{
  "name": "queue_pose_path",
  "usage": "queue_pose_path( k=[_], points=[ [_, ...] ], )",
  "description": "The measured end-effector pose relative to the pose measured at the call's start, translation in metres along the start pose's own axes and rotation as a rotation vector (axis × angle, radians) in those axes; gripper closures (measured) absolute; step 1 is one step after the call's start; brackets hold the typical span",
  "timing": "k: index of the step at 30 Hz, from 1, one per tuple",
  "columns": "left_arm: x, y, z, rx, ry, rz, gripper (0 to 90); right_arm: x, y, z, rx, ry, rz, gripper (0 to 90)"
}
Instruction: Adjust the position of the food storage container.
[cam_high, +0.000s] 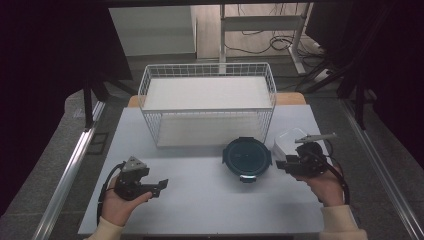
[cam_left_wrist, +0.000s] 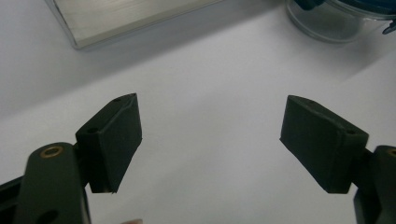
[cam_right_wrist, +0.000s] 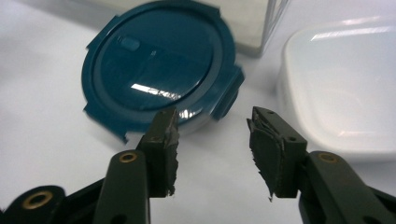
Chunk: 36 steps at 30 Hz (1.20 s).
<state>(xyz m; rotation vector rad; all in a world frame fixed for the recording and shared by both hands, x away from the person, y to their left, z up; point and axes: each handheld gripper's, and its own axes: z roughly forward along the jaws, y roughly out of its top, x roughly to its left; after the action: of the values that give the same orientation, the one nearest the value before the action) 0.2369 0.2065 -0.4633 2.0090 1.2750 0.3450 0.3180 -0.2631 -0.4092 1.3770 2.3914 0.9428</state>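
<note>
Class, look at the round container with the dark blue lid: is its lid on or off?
On. The blue lid sits flat on top of the round container, with its side tabs down around the rim; the clear wall shows beneath it in the right gripper view.

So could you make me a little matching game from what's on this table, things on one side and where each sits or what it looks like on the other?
Things:
1. wire basket
2. round container
3. white container
4. left gripper

Descriptions:
A. dark teal lid with clip tabs, middle of the table
B. open, over bare tabletop at the near left
C. white mesh, at the far side of the table
D. pale lid, beside the right gripper

Pairs: 1-C, 2-A, 3-D, 4-B
</note>
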Motion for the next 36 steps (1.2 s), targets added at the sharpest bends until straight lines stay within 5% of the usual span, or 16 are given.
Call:
queue_pose_path(
  k=[10,17,26,36],
  points=[
    [-0.008,0.001,0.001,-0.004,-0.007,0.019,19.8,-0.002,0.043,0.017,0.06,0.011,-0.053,71.5],
    [-0.004,-0.001,0.003,0.0,0.002,0.01,19.7,-0.005,0.064,0.045,0.094,-0.009,-0.093,88.2],
    [-0.006,0.0,0.003,0.003,0.007,0.021,19.6,-0.016,0.069,0.071,0.123,-0.04,-0.111,89.6],
    [-0.006,-0.001,0.006,0.011,0.011,0.025,19.6,-0.014,0.07,0.095,0.132,-0.099,-0.206,89.6]
  ],
)
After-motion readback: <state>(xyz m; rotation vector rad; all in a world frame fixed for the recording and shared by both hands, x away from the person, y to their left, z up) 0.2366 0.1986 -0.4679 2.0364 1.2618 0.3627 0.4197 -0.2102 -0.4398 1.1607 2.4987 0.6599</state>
